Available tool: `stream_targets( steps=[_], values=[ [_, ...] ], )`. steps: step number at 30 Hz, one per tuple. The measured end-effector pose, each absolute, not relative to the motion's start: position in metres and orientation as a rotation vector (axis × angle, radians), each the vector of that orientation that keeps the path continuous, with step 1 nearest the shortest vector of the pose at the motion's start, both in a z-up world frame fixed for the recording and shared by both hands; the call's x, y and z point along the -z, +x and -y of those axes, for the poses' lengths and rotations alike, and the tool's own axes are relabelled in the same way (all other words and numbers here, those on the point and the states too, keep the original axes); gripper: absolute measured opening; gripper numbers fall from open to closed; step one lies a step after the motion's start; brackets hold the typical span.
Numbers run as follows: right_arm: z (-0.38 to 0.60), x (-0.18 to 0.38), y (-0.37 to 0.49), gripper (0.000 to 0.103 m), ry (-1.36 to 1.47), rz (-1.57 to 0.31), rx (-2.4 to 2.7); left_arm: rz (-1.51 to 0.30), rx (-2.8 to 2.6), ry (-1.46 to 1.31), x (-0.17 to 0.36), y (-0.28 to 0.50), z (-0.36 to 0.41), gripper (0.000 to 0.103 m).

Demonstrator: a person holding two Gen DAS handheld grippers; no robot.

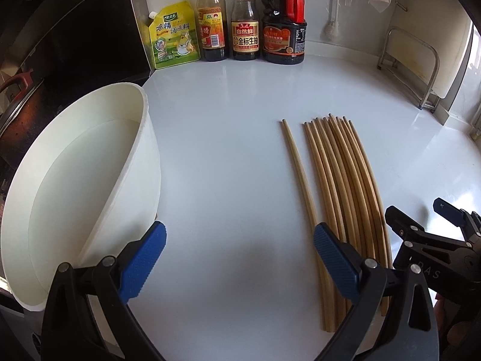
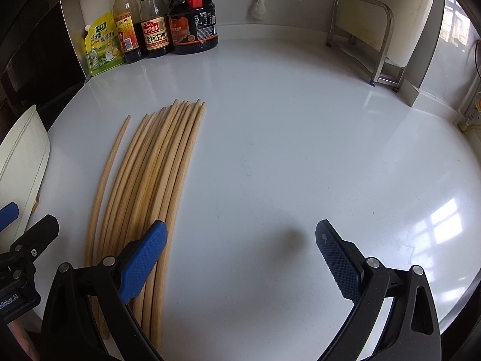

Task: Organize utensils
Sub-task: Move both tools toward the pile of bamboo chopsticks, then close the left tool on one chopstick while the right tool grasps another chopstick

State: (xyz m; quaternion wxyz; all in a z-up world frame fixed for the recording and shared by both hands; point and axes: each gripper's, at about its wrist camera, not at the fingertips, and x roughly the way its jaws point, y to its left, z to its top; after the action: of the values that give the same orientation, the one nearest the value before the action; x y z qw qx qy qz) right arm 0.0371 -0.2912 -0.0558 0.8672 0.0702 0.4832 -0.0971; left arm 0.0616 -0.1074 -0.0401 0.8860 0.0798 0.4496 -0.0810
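Several wooden chopsticks (image 1: 339, 180) (image 2: 156, 174) lie side by side on the white counter, one single stick (image 1: 297, 168) (image 2: 109, 168) a little apart on their left. A white tub (image 1: 78, 186) (image 2: 24, 156) lies tipped on its side at the counter's left edge. My left gripper (image 1: 239, 252) is open over bare counter between tub and chopsticks, its right finger above the sticks' near ends. My right gripper (image 2: 240, 255) is open to the right of the bundle, its left finger over the outermost sticks. Each gripper shows at the edge of the other's view.
Three sauce bottles (image 1: 243, 21) (image 2: 156, 21) and a yellow seasoning pouch (image 1: 174, 36) (image 2: 102, 45) stand along the back wall. A metal rack (image 1: 415, 69) (image 2: 369, 45) stands at the back right. A dark stove area with a pot lid (image 1: 18, 99) lies left of the counter.
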Motion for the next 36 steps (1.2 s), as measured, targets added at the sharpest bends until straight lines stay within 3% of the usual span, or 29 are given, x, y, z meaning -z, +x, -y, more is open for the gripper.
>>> stream_targets(
  steps=[36],
  values=[
    [0.316, 0.061, 0.033, 0.094, 0.099, -0.979, 0.25, -1.027, 0.175, 0.095, 0.075, 0.091, 0.127, 0.097]
  ],
)
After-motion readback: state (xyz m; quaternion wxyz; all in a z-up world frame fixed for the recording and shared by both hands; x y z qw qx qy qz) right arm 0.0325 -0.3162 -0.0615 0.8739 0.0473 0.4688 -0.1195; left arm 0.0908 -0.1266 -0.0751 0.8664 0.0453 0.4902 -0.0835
